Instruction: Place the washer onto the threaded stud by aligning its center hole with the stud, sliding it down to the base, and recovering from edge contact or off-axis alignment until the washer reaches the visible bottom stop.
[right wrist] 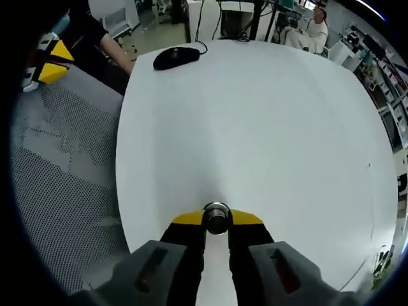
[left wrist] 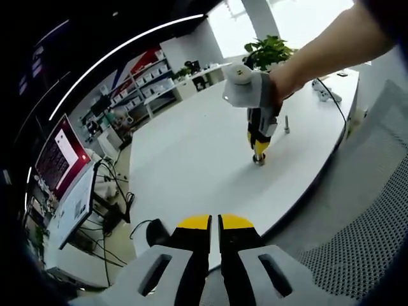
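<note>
Right gripper point(right wrist: 217, 220) pinched the washer point(right wrist: 217, 217) edgewise; left gripper point(left wrist: 213, 223) sat closed, empty. Washer could've slipped reaching the far stud point(left wrist: 286, 123).

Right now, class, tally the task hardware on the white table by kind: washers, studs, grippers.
Washer: 1, held in the right gripper
Stud: 1, upright on the table
Grippers: 2, counting the left gripper
Total: 4

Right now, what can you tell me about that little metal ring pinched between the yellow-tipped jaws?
The washer is a small, shiny, silvery metal ring, darker at its middle. It sits clamped between the yellow tips of the right gripper, just above the white table. In the left gripper view it shows as a tiny glint at that gripper's tips, apart from the upright stud.
</note>
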`<state>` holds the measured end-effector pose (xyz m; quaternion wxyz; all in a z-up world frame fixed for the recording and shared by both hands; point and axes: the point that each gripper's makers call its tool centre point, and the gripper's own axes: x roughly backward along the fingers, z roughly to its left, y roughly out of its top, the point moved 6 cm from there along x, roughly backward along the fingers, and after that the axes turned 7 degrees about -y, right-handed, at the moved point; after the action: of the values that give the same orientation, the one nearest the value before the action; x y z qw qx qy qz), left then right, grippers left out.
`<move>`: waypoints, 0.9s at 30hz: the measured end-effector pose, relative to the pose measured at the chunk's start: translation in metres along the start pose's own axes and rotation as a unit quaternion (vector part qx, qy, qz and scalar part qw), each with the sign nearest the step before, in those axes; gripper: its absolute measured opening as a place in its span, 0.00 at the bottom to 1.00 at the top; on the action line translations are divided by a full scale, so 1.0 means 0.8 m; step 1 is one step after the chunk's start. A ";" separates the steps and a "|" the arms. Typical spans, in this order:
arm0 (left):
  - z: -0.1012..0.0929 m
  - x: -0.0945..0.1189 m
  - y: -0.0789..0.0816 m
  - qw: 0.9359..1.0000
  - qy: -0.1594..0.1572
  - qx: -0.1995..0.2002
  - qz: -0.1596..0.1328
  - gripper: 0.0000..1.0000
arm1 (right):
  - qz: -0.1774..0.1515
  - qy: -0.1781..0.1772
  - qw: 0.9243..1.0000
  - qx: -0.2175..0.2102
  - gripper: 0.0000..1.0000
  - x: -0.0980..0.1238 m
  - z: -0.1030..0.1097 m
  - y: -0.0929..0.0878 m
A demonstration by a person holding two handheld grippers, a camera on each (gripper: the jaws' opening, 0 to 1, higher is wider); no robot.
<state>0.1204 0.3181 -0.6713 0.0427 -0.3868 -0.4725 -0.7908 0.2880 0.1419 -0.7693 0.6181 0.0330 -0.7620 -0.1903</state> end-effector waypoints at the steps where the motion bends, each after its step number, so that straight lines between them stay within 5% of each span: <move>1: 0.000 0.000 0.000 1.000 0.000 0.000 0.000 0.02 | 0.000 0.001 1.000 0.002 0.13 -0.001 0.001 0.003; 25: 0.002 0.000 0.000 1.000 0.002 0.001 -0.003 0.02 | -0.008 0.018 0.999 0.034 0.14 -0.029 0.011 0.074; 27: 0.002 0.000 0.000 1.000 0.002 0.001 -0.003 0.02 | -0.017 0.025 0.997 0.076 0.15 -0.026 0.015 0.077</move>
<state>0.1216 0.3193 -0.6710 0.0418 -0.3835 -0.4746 -0.7912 0.2931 0.2074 -0.7702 0.6296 0.0975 -0.7577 -0.1416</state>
